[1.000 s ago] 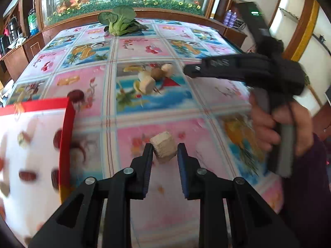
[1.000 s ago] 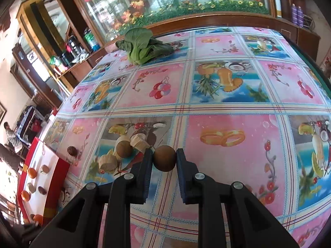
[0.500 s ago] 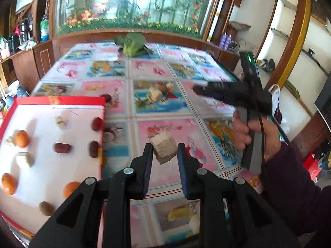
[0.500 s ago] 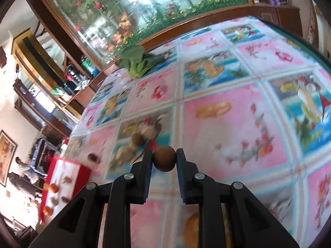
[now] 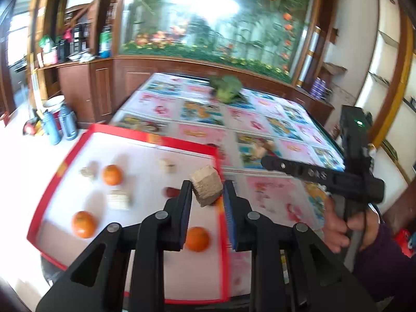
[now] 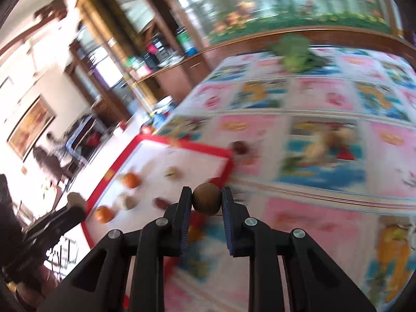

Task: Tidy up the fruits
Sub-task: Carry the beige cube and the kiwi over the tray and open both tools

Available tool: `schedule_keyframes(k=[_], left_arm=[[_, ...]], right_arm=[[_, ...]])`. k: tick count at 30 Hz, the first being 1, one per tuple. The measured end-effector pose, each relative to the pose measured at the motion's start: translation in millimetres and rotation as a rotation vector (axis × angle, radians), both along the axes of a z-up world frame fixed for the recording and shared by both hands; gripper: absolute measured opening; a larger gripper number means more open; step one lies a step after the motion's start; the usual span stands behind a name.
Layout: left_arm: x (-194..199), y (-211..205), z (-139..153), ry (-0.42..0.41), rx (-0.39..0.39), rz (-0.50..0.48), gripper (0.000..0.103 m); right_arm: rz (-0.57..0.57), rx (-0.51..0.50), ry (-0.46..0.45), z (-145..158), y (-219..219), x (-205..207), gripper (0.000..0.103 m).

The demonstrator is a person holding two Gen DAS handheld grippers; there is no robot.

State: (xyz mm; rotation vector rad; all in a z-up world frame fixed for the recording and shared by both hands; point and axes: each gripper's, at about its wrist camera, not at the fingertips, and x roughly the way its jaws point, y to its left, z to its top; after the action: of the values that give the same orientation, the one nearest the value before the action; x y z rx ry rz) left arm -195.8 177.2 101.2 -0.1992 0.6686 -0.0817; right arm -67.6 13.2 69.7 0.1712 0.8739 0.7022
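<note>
Above the red-rimmed tray [image 5: 153, 136], left wrist view: left tongs [image 5: 206, 195] clamped on a tan cube [image 5: 206, 188]. Lower w/ care, drop in a bare spot left of the tips, clear of oranges [image 5: 112, 174].

Right wrist view: right tongs [image 6: 206, 200] clamped on a brown ball [image 6: 206, 199], tray ahead-left over the bench [image 6: 325, 215]; it'll likely roll, so release low.

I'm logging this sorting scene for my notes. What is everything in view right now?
tray: one, red rim, white floor, table's near-left
oranges: three, orange, in tray
beige chunks: about three, blurred, in tray
dark red fruit: at least one, in tray
leafy greens: one bunch, green, far table edge
beige chunk: one, in left gripper
brown ball: one, in right gripper
</note>
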Motion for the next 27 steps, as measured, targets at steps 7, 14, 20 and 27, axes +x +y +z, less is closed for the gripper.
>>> schedule_keyframes(k=[7, 14, 20, 27], left_arm=[[-17.7, 62.7, -5.8, 0.005, -0.002, 0.131, 0.026], [-23.6, 88.0, -26.9, 0.062, -0.022, 0.146, 0.026], [-22.2, 80.8, -42.1, 0.116, -0.014, 0.107, 0.026], [-12.2, 68.2, -58.3, 0.187, 0.003, 0.072, 0.026]], right_arm=[[0.122, 0.006, -0.040, 14.6, 47.3, -19.2, 0.021], [0.237, -0.066, -0.038, -13.0, 87.8, -44.9, 0.021], [0.258, -0.141, -0.047, -34.1, 106.8, -45.7, 0.021], [0.266, -0.177, -0.002, -52.4, 112.9, -41.1, 0.021]])
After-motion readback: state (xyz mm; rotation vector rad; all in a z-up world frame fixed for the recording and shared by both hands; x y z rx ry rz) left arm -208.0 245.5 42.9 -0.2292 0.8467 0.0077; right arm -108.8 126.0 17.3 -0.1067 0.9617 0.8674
